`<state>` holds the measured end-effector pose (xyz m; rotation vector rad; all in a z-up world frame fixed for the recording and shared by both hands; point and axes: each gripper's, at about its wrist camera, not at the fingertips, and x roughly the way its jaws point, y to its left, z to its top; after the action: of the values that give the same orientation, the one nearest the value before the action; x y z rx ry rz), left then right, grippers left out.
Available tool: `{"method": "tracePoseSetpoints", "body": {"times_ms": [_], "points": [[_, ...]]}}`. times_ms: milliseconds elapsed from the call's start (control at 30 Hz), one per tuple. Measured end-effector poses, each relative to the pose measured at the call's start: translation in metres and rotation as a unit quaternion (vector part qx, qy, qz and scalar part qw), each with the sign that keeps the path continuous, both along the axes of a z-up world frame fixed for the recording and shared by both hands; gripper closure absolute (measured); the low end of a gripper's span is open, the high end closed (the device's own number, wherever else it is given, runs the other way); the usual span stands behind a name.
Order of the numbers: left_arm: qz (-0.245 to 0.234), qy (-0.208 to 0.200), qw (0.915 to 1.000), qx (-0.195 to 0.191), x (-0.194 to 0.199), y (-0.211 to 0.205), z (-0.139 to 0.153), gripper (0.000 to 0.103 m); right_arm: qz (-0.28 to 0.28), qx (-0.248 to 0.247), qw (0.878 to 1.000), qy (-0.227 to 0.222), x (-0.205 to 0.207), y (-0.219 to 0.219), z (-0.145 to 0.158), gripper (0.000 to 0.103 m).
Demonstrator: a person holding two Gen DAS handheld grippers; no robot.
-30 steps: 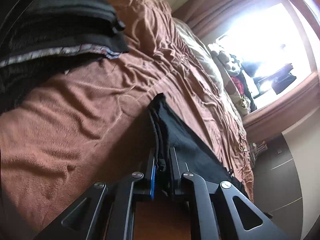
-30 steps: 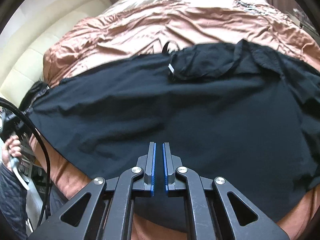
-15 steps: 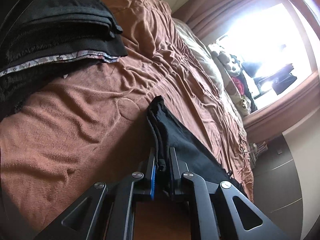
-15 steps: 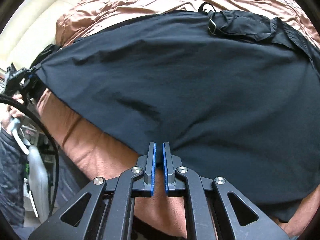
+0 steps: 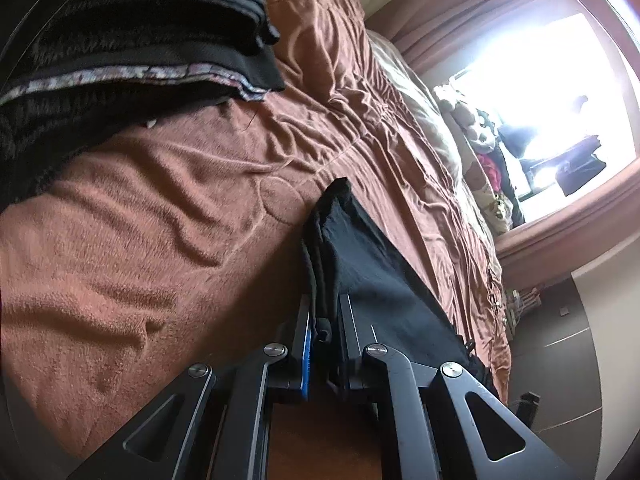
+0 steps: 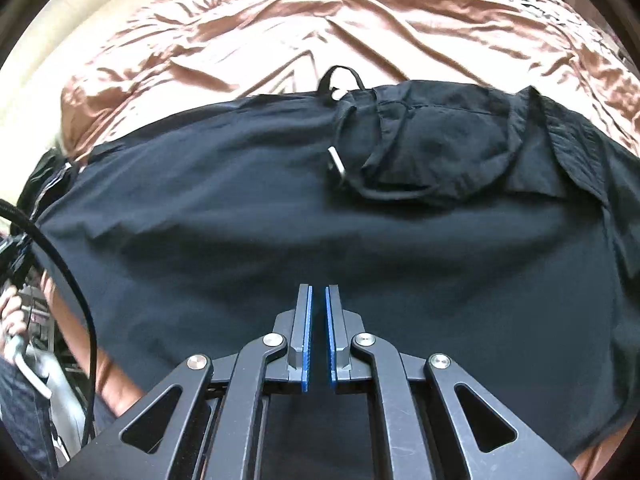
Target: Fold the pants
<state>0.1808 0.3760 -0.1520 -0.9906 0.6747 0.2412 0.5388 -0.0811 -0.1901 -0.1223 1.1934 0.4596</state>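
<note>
The black pants (image 6: 248,216) lie spread wide across the brown bedspread (image 6: 360,24) in the right wrist view. Their waistband, drawstring and a turned-out pocket (image 6: 420,152) sit at the far right side. My right gripper (image 6: 317,294) hovers over the near part of the cloth, shut, with nothing between its blue pads. In the left wrist view my left gripper (image 5: 323,308) is shut on a bunched edge of the pants (image 5: 360,248), which stretch taut away to the right over the bed (image 5: 160,216).
A stack of dark folded clothes (image 5: 132,52) lies on the bed at the upper left of the left wrist view. A bright window (image 5: 532,92) and curtains stand beyond. A person's hand (image 6: 12,312) and a black cable (image 6: 72,280) show at the left.
My right gripper swung out toward the pants' near edge and came back over the middle of the cloth. My left gripper has held the pants' edge nearly still.
</note>
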Motion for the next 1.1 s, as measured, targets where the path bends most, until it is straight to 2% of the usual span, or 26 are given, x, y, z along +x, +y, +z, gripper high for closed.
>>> {"method": "tracePoseSetpoints", "body": {"times_ms": [333, 600, 800, 1100], "points": [[0.006, 0.017, 0.9998, -0.006, -0.001, 0.000, -0.012, 0.092, -0.034, -0.015, 0.999, -0.011, 0.044, 0.020, -0.015, 0.101], [0.002, 0.005, 1.0000, -0.008, 0.002, 0.000, -0.002, 0.092, -0.042, -0.025, 0.999, -0.020, 0.060, 0.029, -0.019, 0.103], [-0.009, -0.029, 0.9995, -0.008, 0.007, -0.002, 0.026, 0.092, -0.021, -0.012, 1.000, 0.001, 0.037, 0.024, -0.015, 0.103], [-0.053, -0.075, 0.9956, 0.021, 0.038, -0.023, 0.093, 0.092, -0.004, 0.021, 1.000, 0.019, -0.036, -0.010, -0.011, 0.100]]}}
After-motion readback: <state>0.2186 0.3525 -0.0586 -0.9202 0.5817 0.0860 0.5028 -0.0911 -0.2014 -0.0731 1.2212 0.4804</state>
